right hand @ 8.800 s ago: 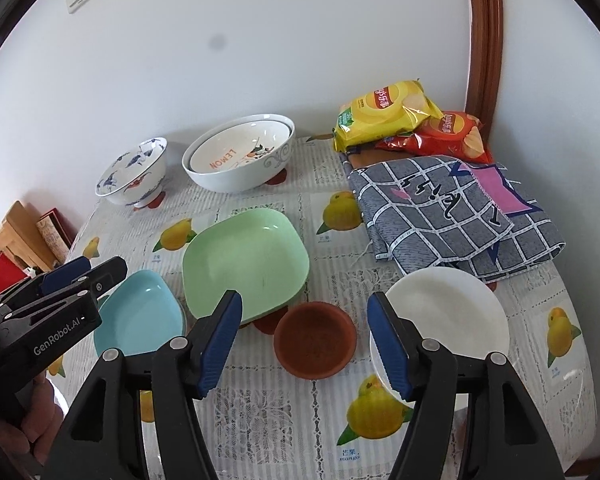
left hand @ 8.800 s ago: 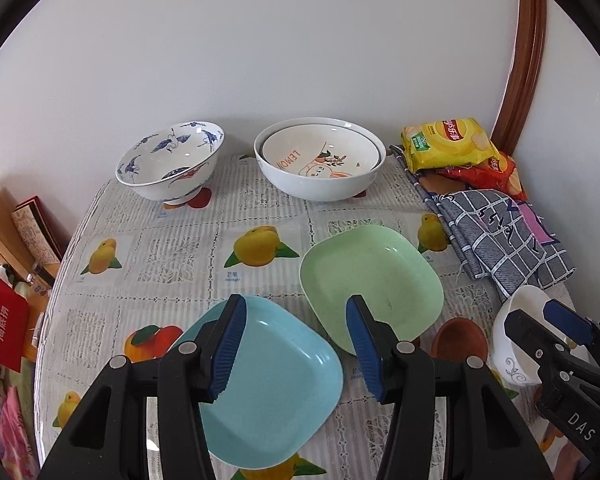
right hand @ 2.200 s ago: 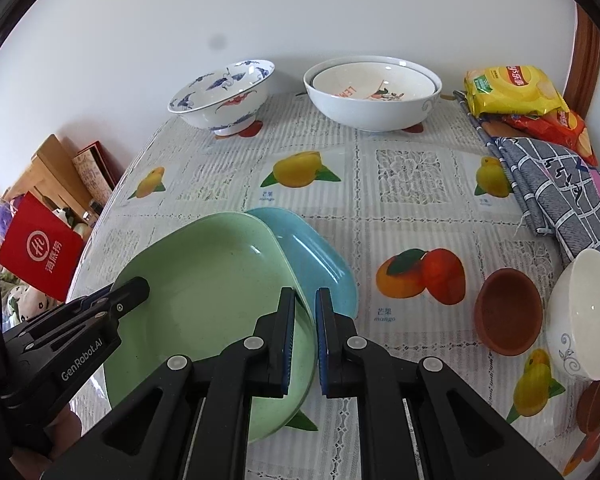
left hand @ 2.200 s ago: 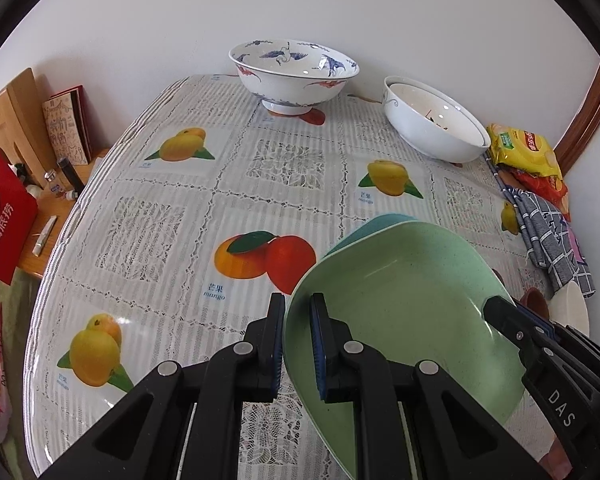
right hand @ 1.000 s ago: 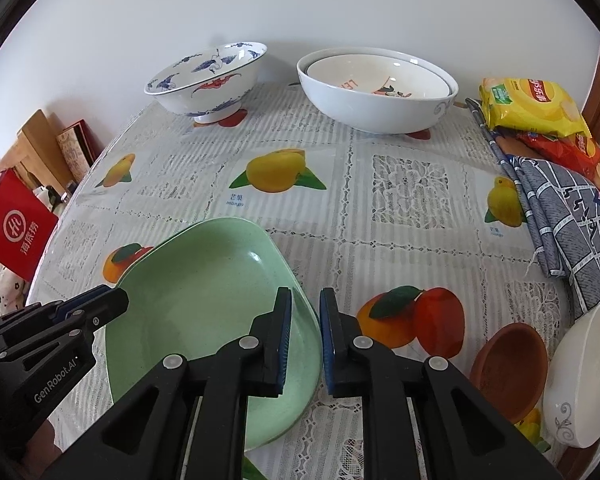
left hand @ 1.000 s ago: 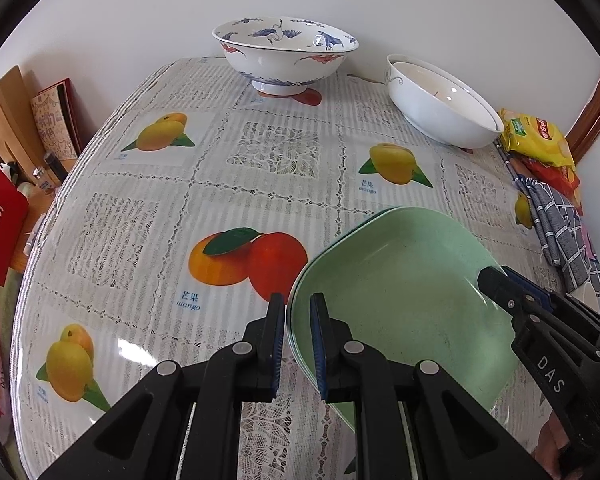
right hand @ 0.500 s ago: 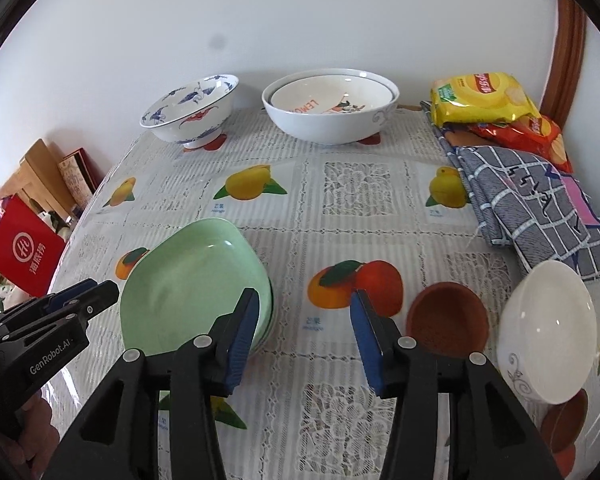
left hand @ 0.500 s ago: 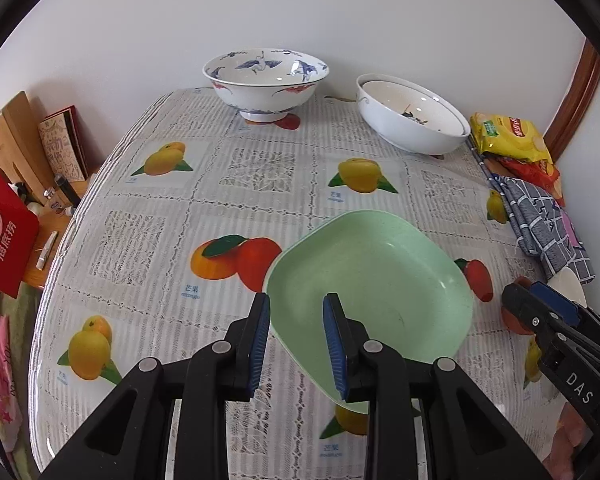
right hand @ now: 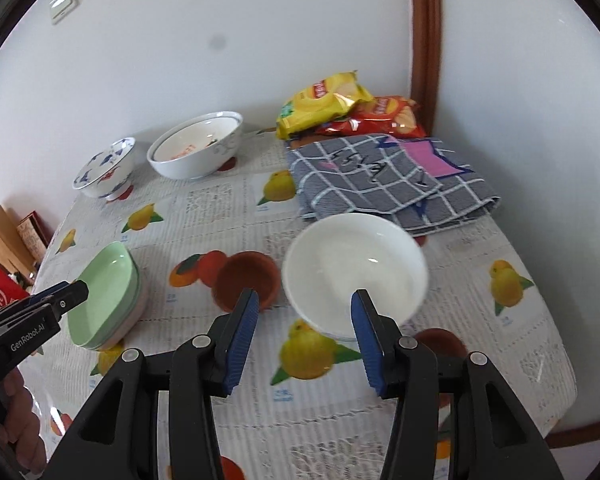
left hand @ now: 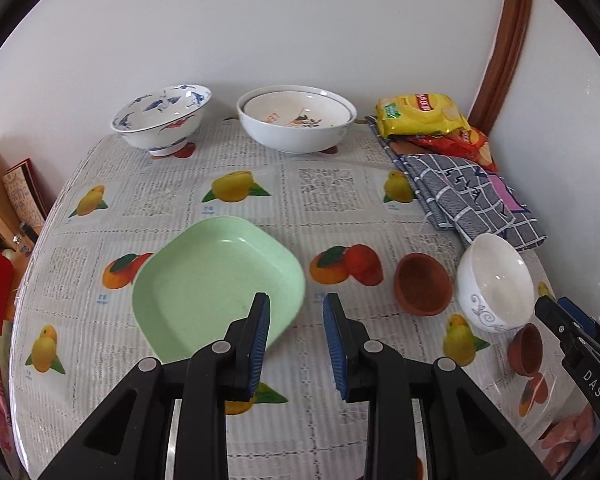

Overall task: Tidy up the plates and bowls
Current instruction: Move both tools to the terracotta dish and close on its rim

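White bowl ahead of right hand-held gripper

We see only a thin edge under the green plate in the right wrist view, so what lies below it stays unclear. The white bowl is blurred there. A small brown cup is partly hidden behind the right gripper in the left wrist view. The red packet sits mostly covered by the yellow packet. Shelf items at the left border are cut off.
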Demonstrator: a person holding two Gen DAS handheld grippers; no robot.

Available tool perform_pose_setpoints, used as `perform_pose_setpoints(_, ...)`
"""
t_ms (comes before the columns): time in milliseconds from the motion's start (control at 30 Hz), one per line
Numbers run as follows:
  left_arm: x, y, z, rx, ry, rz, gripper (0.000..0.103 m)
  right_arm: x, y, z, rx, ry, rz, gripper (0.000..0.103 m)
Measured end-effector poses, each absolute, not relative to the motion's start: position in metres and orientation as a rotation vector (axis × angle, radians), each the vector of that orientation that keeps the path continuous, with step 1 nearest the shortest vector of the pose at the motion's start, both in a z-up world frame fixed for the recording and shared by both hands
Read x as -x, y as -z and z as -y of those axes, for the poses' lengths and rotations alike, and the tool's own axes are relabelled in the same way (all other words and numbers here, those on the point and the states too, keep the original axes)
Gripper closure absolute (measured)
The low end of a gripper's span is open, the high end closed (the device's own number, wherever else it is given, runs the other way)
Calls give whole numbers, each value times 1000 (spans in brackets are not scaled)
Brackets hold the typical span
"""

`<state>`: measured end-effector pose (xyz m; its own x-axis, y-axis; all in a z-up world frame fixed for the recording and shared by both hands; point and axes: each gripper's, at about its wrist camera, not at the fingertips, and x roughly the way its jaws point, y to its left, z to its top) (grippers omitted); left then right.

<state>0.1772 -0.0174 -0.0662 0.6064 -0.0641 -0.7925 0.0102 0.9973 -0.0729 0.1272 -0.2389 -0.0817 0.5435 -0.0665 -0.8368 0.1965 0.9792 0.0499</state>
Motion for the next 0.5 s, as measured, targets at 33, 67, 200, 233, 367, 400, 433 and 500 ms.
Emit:
perform_pose_setpoints(33,-176,67,25,59,57,-921,77,-121,81,250,-141,189,-976,55)
perform_pose_setpoints(67,-176,67,33,55,66,-924,77,-116,81,260,-143,215,-971,55)
perform_pose_setpoints(200,-175,70,58,53,83,-932,77,-100,90,296,-178,267,-1014,55)
perform_pose_setpoints(233,-176,71,63,52,87,-934,77,-97,93,302,-179,282,-1026,55)
perform_pose_setpoints(367,-181,76,77,64,93,-941,77,-86,103,332,-220,307,-1062,55)
perform_pose_setpoints(400,-182,77,79,69,96,-941,77,-83,105,338,-234,309,-1065,55)
perform_pose_setpoints(433,-184,78,81,71,100,-939,77,-81,107,344,-242,317,-1068,55)
perform_pose_setpoints(500,-188,81,85,66,94,-939,77,-77,111,353,-254,329,-1075,55)
